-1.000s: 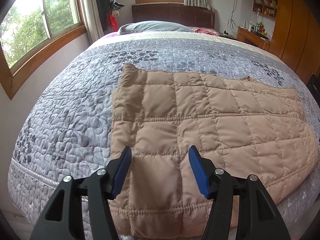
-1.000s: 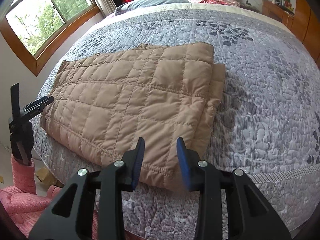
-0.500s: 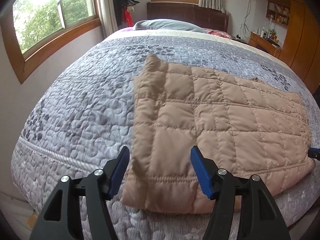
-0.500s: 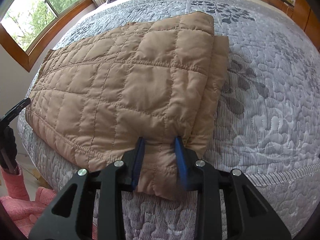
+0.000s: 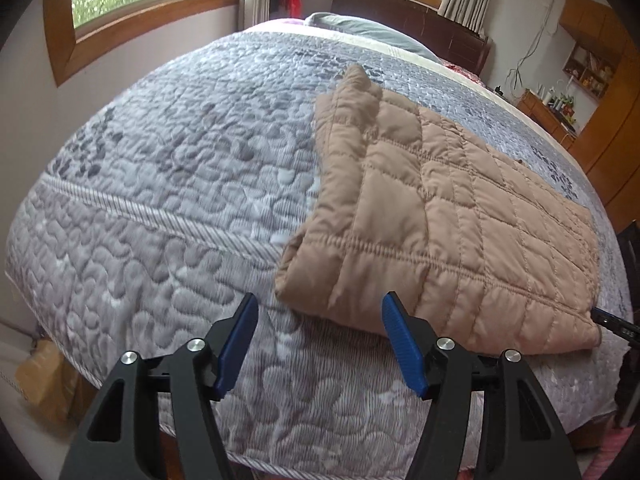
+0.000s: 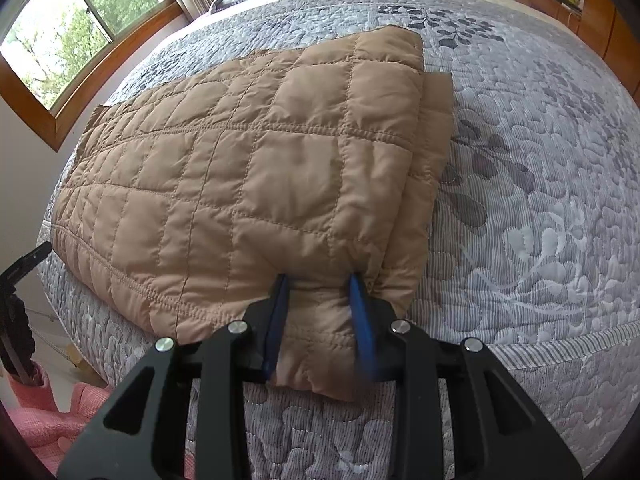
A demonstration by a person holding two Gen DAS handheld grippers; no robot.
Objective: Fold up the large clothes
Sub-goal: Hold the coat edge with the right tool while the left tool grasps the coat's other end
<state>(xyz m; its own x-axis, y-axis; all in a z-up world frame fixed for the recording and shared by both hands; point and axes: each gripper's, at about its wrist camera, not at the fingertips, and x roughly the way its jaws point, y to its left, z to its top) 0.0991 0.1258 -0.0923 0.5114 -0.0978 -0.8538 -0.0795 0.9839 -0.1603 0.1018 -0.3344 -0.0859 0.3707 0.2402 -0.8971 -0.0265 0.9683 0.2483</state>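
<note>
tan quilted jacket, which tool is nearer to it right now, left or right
Right. The right tool is clamped on the near corner of the tan quilted jacket. The left tool hangs open over the bedspread just short of the jacket's other near corner, not touching.

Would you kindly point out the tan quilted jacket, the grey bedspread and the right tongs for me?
tan quilted jacket (image 6: 248, 168): right wrist view, on its upper folded layer.
grey bedspread (image 5: 168, 184): left wrist view, on bare quilting left of the jacket.
right tongs (image 6: 318, 292): right wrist view, midway between the blue tips.
</note>
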